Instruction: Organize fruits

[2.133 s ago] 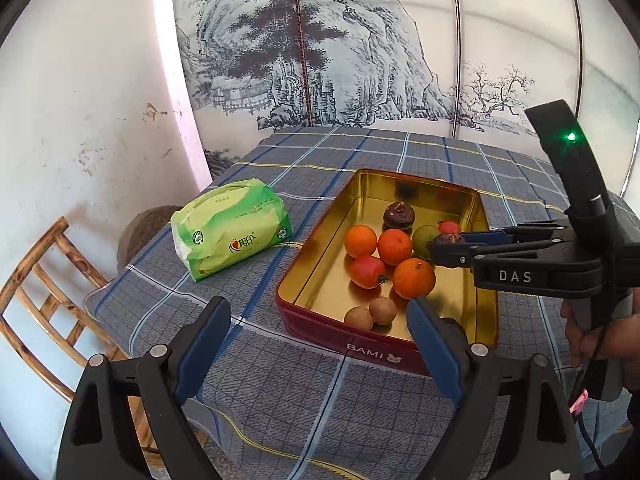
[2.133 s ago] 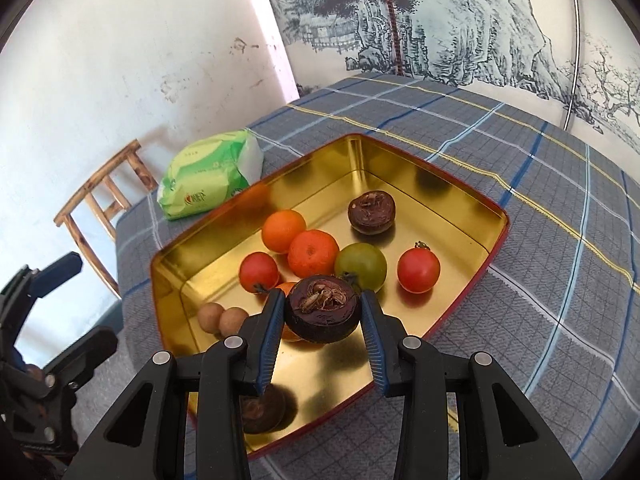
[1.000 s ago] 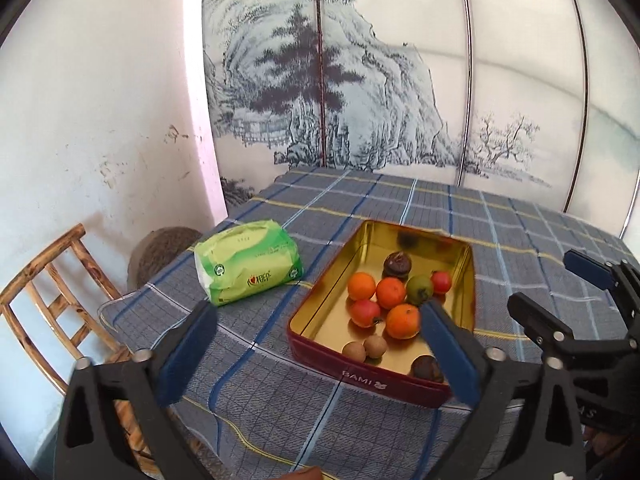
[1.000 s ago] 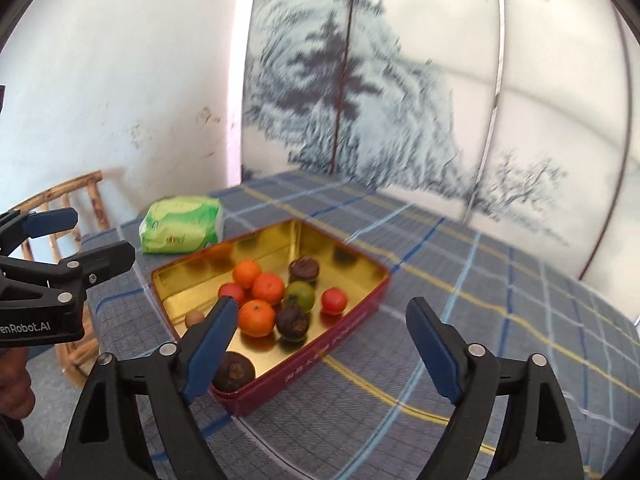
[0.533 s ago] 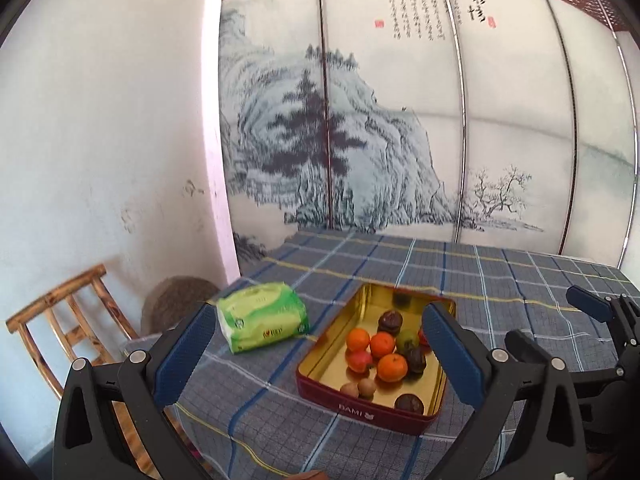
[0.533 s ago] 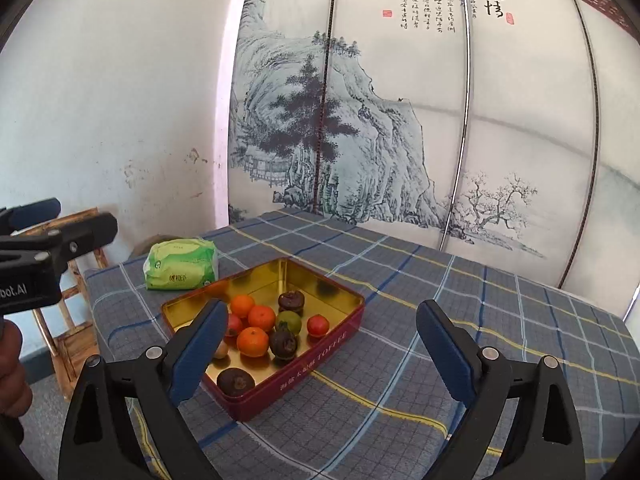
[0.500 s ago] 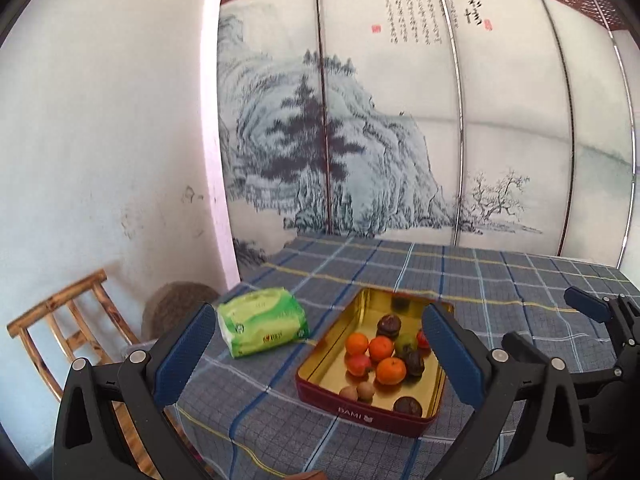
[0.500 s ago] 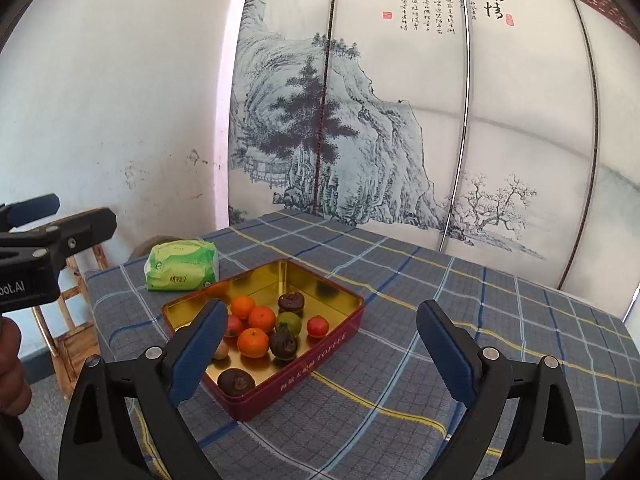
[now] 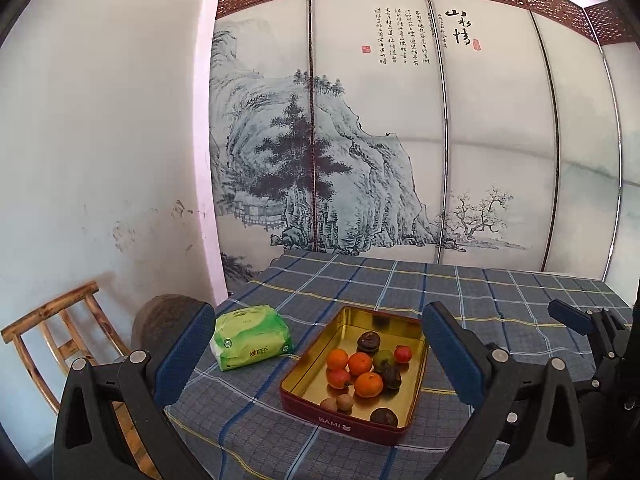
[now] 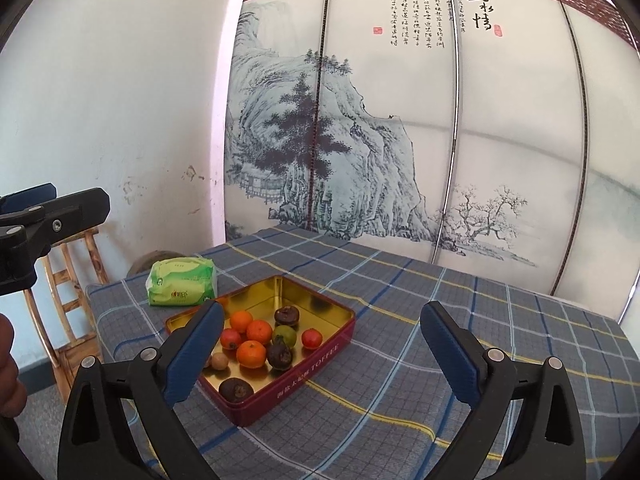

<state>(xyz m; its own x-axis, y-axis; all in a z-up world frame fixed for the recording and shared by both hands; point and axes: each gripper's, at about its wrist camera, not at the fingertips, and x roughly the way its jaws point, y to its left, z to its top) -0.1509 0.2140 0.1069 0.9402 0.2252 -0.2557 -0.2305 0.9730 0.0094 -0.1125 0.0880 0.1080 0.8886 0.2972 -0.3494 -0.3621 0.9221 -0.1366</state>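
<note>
A red tin (image 9: 344, 420) with a gold inside sits on the checked tablecloth (image 9: 480, 300). It holds several fruits: oranges (image 9: 368, 384), red tomatoes, a green fruit (image 9: 384, 358), dark mangosteens (image 9: 383, 417) and two small brown fruits. My left gripper (image 9: 316, 312) hangs open and empty, well back from the tin. My right gripper (image 10: 323, 308) is also back from the tin (image 10: 304, 372); its jaws are opening wide and nothing is between them. Each gripper shows at the edge of the other's view: the right gripper (image 9: 576, 320) and the left gripper (image 10: 52, 208).
A green tissue pack (image 9: 252, 340) lies on the cloth left of the tin. A wooden chair (image 9: 52, 332) stands at the table's left edge by the white wall. A painted folding screen (image 9: 360, 160) closes off the far side. A hand (image 10: 8, 368) shows at the lower left.
The right gripper let go of a mangosteen, which now lies in the tin, and its jaws spread. Both grippers drew back and rose away from the tin.
</note>
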